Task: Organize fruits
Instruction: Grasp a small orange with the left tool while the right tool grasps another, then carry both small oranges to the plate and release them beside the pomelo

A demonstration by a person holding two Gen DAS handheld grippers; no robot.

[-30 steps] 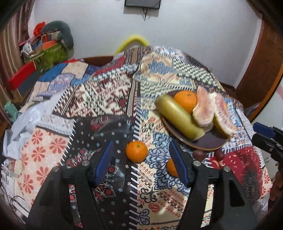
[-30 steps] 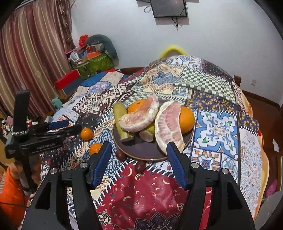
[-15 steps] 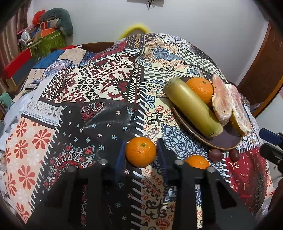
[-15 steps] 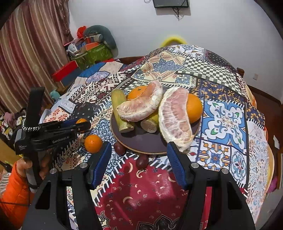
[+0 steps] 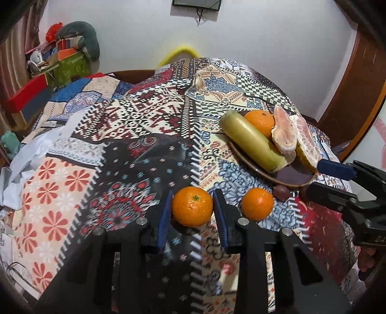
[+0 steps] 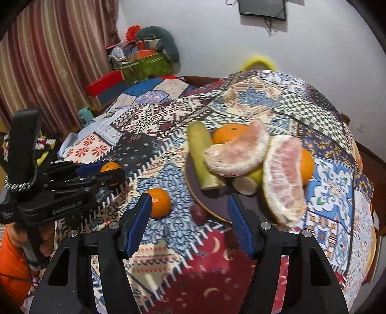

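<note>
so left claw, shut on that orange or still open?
Shut on the orange: the left claw has both blue pads against its sides.

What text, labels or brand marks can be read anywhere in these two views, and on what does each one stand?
Pale embossed lettering on the side of the left tool: too blurred to read.
Green box on the pile by the curtain: pale pattern only, no legible words.
Wall-mounted screen: dark, no text.
Patchwork tablecloth: patterns only, no writing.
Nothing else carries text.
</note>
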